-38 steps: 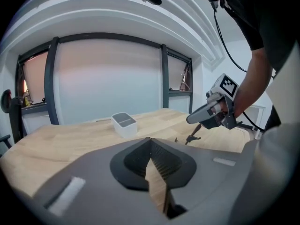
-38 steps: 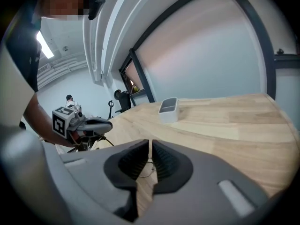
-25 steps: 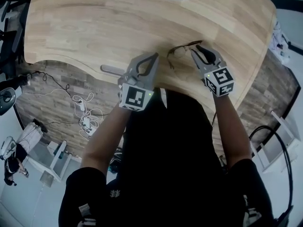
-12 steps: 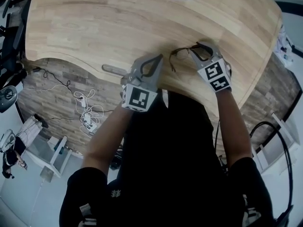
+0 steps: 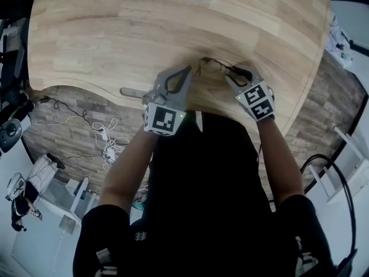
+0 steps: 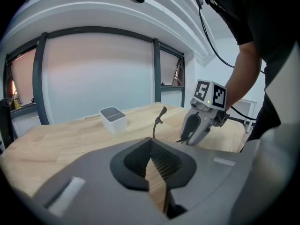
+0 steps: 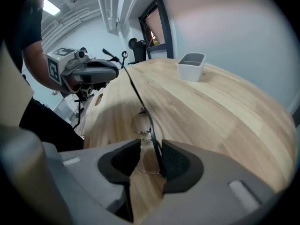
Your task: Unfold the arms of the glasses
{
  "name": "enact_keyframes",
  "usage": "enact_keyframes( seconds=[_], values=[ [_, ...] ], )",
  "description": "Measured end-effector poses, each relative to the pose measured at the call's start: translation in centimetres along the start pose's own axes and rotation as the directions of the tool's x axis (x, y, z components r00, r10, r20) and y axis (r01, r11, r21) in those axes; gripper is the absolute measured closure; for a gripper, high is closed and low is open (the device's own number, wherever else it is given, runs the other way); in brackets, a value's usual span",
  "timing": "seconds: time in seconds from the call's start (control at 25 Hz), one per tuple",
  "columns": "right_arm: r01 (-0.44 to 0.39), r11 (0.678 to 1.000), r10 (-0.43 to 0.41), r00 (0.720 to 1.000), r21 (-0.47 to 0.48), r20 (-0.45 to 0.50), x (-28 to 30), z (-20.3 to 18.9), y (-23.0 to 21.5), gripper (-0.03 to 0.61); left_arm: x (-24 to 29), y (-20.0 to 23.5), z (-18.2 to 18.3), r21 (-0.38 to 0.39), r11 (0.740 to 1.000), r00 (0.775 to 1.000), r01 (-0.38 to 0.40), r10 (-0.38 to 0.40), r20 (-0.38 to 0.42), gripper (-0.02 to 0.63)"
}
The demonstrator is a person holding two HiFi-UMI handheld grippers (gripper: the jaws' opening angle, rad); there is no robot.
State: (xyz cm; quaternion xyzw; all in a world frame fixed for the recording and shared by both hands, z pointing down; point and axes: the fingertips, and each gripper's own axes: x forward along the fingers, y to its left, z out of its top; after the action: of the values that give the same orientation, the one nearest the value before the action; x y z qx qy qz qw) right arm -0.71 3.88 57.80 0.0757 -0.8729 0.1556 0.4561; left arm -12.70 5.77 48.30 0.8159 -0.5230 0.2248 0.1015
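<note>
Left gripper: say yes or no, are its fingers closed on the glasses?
No, the left gripper has its fingers shut on nothing, and the glasses stand beyond them on the table.

Left gripper (image 6: 151,145), fingers (image 6: 136,159) together, empty

Soft, even daylight. Frosted windows (image 6: 93,74) glow pale pink in both gripper views; in the right one a ceiling strip (image 7: 51,6) glares at 11 o'clock. A dull shadow lies on the bench (image 7: 225,102) toward 9 o'clock. Fisheye bending, black corners.
</note>
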Motion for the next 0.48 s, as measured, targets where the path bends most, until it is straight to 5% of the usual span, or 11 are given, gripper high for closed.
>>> enact_keyframes(
  seconds=[0.48],
  values=[
    [0.003, 0.998, 0.005, 0.990, -0.062, 0.138, 0.3, 3.8, 1.4, 0.448, 1.1, 0.8, -0.3, -0.023, 1.000, 1.000, -0.008, 0.008, 0.004, 0.609]
  ],
)
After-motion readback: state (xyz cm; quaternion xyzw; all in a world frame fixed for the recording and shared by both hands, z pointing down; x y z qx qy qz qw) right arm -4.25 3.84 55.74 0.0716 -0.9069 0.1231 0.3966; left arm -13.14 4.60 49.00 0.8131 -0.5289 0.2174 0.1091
